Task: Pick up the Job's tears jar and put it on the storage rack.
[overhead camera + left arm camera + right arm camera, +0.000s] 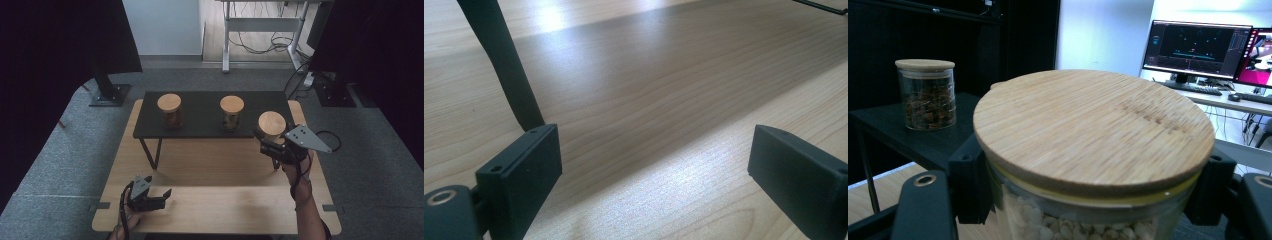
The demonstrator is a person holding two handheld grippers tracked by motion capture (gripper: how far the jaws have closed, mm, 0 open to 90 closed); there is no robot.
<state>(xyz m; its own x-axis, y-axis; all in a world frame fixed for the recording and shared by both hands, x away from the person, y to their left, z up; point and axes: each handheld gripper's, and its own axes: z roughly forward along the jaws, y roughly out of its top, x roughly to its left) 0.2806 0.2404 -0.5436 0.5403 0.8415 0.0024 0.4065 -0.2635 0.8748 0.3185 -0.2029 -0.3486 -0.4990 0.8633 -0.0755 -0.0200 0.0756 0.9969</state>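
Looking down from the high view first: right gripper (270, 140) clamped around a clear glass jar with a round bamboo lid (272, 125) at the right end of a low black metal shelf (200, 120), itself standing on a light wooden table (215, 165). Grip taken on the glass below the lid, probably to keep the lid free and the load steady. Base either resting on the shelf or hovering just above its front corner; impossible to tell from here. Further left on the same shelf, well apart from each other: a second bamboo-lidded jar (232, 112) in the middle and a third (169, 110) toward the left end, hinting, by the even spacing, at a row of three as the aim. Left gripper (165, 198) parked low near the front left of the table, jaws spread with nothing between them, seemingly kept clear of the work. Turning to the left gripper view: the same wide-open left gripper (654, 165) hovering over bare wood grain (649, 90), a slanted black shelf leg (504, 65) rising at upper left; apparently no job for this hand yet. Moving to the right gripper view: black pads (968, 190) pressed against the glass on both sides just beneath the lid (1093, 130), pale round kernels visible through the wall. Jar upright, lid level, a sensible hold for setting down without a tilt. Beyond it to the left, a neighbouring jar of brown contents (925, 95) on the shelf top (908, 135), and far behind, lit monitors (1195, 50) on a desk.
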